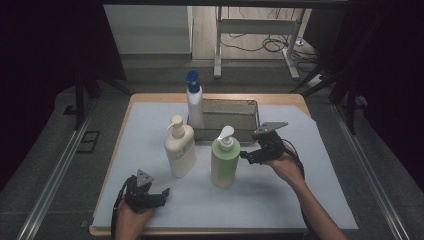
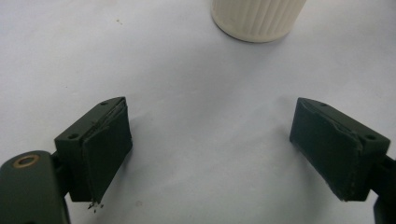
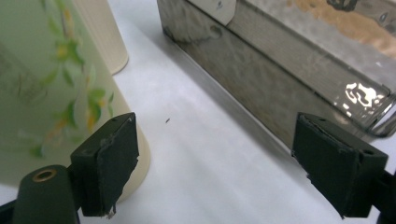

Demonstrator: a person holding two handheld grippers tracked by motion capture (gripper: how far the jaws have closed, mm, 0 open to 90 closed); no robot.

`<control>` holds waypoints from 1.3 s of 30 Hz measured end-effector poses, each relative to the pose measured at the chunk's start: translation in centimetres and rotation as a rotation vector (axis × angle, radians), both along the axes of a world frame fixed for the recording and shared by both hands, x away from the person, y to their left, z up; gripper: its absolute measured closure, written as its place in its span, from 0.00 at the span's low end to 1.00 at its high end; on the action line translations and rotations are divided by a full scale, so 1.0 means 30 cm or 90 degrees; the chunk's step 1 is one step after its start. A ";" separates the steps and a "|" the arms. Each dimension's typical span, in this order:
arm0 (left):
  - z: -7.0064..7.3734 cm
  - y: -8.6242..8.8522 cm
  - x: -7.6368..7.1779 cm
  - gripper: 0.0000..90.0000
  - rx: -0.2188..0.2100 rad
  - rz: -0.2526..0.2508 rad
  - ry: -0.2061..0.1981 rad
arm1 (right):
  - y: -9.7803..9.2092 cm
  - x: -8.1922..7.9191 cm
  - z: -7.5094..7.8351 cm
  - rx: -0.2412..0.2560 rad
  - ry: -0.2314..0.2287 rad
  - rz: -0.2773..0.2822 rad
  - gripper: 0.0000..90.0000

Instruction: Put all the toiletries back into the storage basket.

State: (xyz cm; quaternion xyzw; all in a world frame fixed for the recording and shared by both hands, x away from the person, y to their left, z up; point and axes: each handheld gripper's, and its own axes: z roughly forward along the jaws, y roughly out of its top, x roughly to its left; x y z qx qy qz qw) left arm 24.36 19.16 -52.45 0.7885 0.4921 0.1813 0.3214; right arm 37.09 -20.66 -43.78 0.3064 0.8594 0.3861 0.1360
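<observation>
Right of centre in the high view, the right gripper (image 1: 252, 154) hovers just beside the green pump bottle (image 1: 224, 162), its jaws spread wide and holding nothing. Its own view shows the green bottle (image 3: 56, 88) at the left edge, close against the left jaw but not yet between the two, with the metal tray (image 3: 280, 79) running across the upper right. That tray (image 1: 247, 107) sits at the upper middle of the high view, and a blue-capped bottle (image 1: 194, 102) stands at its left end. A cream pump bottle (image 1: 180, 150) stands just left of the green one on the white table cover (image 1: 310, 200). At the lower left the left gripper (image 1: 155, 197) rests low, jaws likewise wide and empty, with the base of the cream bottle (image 2: 257, 18) ahead of it. The step in hand looks like an approach to the green bottle; the next move probably calls for sliding the right gripper sideways until the body sits between the jaws, then closing on it.
</observation>
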 end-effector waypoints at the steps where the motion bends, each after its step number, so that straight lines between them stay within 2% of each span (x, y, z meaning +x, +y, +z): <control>1: 0.000 0.000 0.000 0.14 0.001 0.000 0.000 | -0.004 -0.004 -0.003 -0.001 0.001 0.001 0.17; 9: 0.000 0.000 0.000 0.14 0.001 0.000 0.000 | -0.028 -0.046 -0.027 0.000 0.018 -0.002 0.16; 14: 0.000 0.001 0.000 0.14 0.001 -0.001 0.000 | -0.039 -0.087 -0.033 0.011 0.022 0.011 0.15; 21: 0.000 0.000 0.000 0.14 0.001 0.000 0.000 | -0.042 -0.141 -0.027 0.022 0.013 0.040 0.15; 30: 0.000 0.001 0.001 0.14 0.002 -0.002 -0.001 | -0.003 -0.193 -0.023 0.037 0.014 0.084 0.11; 39: 0.000 0.000 0.001 0.14 0.000 -0.001 -0.002 | 0.065 -0.208 0.006 0.054 0.004 0.112 0.11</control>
